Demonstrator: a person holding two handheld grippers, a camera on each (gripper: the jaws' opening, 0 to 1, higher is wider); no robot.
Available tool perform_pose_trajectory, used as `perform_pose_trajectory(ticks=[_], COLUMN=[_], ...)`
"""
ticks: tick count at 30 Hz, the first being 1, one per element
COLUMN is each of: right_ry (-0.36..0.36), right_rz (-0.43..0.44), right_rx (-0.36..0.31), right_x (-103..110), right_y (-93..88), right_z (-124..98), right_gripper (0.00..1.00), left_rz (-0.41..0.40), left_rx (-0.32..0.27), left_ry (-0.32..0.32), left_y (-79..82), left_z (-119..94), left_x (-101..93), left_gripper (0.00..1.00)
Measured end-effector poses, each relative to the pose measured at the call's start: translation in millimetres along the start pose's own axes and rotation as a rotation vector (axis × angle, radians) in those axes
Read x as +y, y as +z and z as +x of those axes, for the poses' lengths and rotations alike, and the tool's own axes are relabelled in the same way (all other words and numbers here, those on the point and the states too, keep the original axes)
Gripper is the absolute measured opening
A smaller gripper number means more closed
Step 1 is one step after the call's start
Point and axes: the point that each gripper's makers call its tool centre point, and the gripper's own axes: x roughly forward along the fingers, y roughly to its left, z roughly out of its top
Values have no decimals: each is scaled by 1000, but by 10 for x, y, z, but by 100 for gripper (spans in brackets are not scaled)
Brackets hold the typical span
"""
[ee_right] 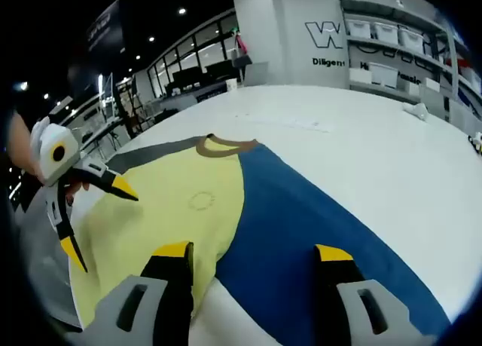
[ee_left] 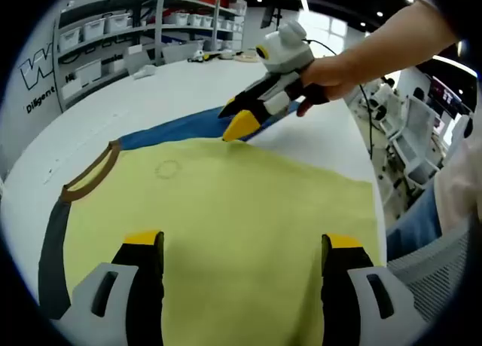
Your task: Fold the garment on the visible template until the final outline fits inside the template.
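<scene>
White table (ee_right: 392, 157) — shelving w/ bins (ee_left: 113, 29) behind; both grippers wide open, nothing held.

Lab: bin shelves (ee_left: 113, 29), workbenches (ee_right: 188, 97)

Your garment (ee_left: 226, 225) lies on the template (ee_right: 316, 240), which lies on the table (ee_left: 135, 105). In your left gripper view, the right gripper (ee_left: 242, 124) sits at the garment's far edge. Shelves (ee_left: 128, 37) with bins (ee_left: 94, 28) stand beyond the table.
</scene>
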Motion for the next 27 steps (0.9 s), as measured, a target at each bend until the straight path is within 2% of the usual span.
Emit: perform_pose_trajectory(ticks=[1, 2, 3, 4, 5, 6, 7, 8, 10, 12, 18, 25, 26, 27], right_ry=[-34, -53, -34, -73, -100, -133, -105, -115, -144, -127, -129, -102, -98, -94], right_rz=[-67, -83, -95, -121, -192, -225, -173, -180, -140, -175, -173, -189, -185, -221], right_rx=[23, 43, 14, 32, 54, 63, 49, 42, 19, 21, -11, 30, 50, 81], right_x=[-72, -117, -95, -181, -246, -306, -282, -341, -461, -466, -544, -609, -605, -605], right_y=[-54, -109, -91, -118, -138, -139, -130, -119, -117, -122, -77, -33, -41, -63], right_z=[-4, 1, 4, 5, 6, 1, 18, 5, -12, -25, -29, -11, -36, -84], right_gripper=[45, 45, 43, 38, 33, 28, 31, 35, 47, 47, 41, 50, 48, 46], left_rz=[8, 13, 16, 16, 11, 1, -8, 28, 9, -8, -28, -51, -59, -79], left_rx=[7, 22, 29, 46, 55, 62, 75, 51, 55, 42, 22, 19, 20, 26], left_ry=[-13, -31, -35, -42, -47, -53, -58, -50, -46, -36, -20, -17, -17, -13], left_y=[-19, -60, -86, -137, -170, -200, -252, -230, -237, -234, -244, -248, -244, -247], left_z=[5, 15, 26, 39, 44, 48, 52, 46, 45, 47, 38, 7, -4, -32], left_x=[-50, -115, -144, -177, -200, -219, -243, -242, -253, -256, -282, -279, -273, -258], left_gripper=[80, 80, 80, 80, 80, 80, 81, 82, 84, 85, 88, 88, 88, 87])
